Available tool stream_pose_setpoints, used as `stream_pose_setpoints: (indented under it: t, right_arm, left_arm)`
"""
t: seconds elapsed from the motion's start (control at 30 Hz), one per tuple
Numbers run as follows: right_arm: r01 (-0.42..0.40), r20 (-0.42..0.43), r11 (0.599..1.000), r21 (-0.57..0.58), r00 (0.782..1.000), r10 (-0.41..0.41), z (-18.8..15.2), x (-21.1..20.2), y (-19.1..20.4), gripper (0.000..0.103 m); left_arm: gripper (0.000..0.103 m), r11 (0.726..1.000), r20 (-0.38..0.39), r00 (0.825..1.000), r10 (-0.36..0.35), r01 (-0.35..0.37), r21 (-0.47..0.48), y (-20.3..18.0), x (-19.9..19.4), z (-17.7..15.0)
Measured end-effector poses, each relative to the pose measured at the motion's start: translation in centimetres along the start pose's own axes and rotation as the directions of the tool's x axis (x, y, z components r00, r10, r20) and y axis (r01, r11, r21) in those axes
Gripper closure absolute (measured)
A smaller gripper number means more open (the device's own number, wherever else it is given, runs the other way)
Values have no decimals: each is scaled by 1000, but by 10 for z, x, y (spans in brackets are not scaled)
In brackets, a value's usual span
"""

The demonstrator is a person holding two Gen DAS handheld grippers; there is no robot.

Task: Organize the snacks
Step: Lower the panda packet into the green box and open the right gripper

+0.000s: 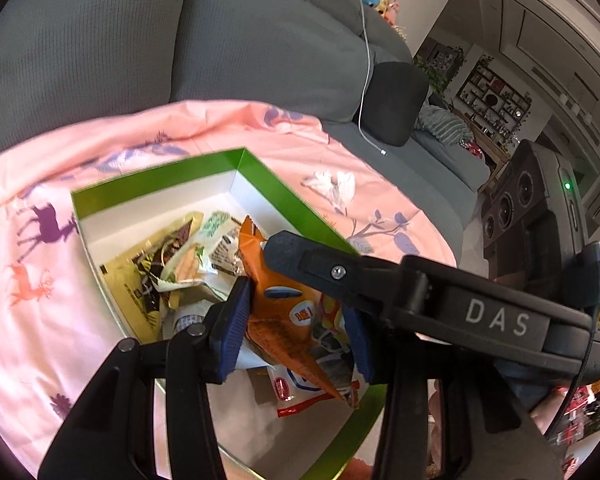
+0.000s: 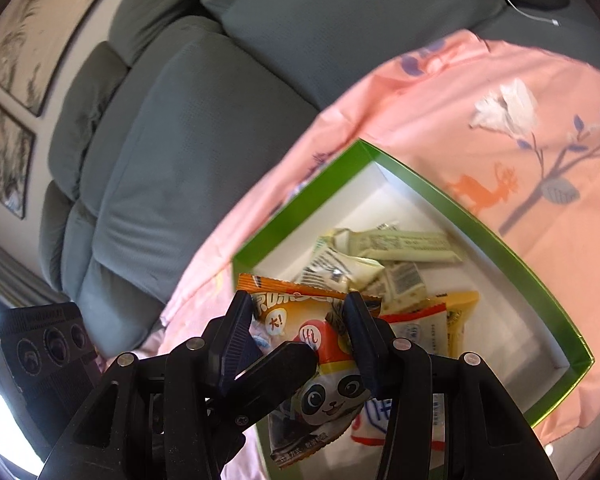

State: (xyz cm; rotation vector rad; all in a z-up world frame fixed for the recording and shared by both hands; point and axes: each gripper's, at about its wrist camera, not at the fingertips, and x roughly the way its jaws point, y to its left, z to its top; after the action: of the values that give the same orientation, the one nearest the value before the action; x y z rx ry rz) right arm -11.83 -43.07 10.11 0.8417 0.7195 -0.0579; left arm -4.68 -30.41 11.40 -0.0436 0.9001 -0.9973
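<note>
An orange snack packet with a panda print (image 2: 316, 360) is held over a green-rimmed white box (image 2: 452, 208). Both grippers close on it: my right gripper (image 2: 300, 344) pinches it from both sides, and my left gripper (image 1: 296, 320) grips the same orange packet (image 1: 284, 312). The left gripper's finger shows in the right wrist view (image 2: 276, 368); the right gripper's body crosses the left wrist view (image 1: 420, 292). In the box (image 1: 156, 180) lie several packets: pale green bars (image 2: 404, 246), a gold-and-brown pack (image 1: 148, 264), red-and-white packs (image 2: 416, 320).
The box sits on a pink cloth with deer prints (image 1: 40, 280) spread over a grey sofa (image 1: 140, 40). A white cable (image 1: 366, 80) and a dark cushion (image 1: 396, 100) lie on the sofa. A black speaker (image 1: 516, 200) stands at the right.
</note>
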Motion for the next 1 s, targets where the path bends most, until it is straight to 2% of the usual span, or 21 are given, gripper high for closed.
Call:
stream_pose_setpoints:
  t: [0.4,0.57,0.77,0.9,0.93,1.0]
  right_arm:
    - [72,-44,996,59,997,-70,0,13,-14,53]
    - [93,-47,993,72,995,-90,-2,13,-16,53]
    - [137,-16,988,65,991,-136,-3,5,-11,53]
    - [160,41,985,57,986,-163,-4,-11,-6,53]
    - [159,55,986,54,985,-162,-5,-15,-4,52]
    - [162,80,985,51,983,-166,-6,-23,1,44]
  left_arm:
    - [59,997,-65,998,-25,20,-68,10,13,-7]
    - [54,998,-74,997,-6,0,-71,10,13,-9]
    - [41,997,-73,997,38,-43,-61,9,3,-9]
    - [24,997,-41,998,57,-59,-53,7,-12,-8]
    - [18,997,-29,997,66,-67,-48,6,-18,-8]
    - [13,995,2,996,94,-94,-40,4,-29,-6]
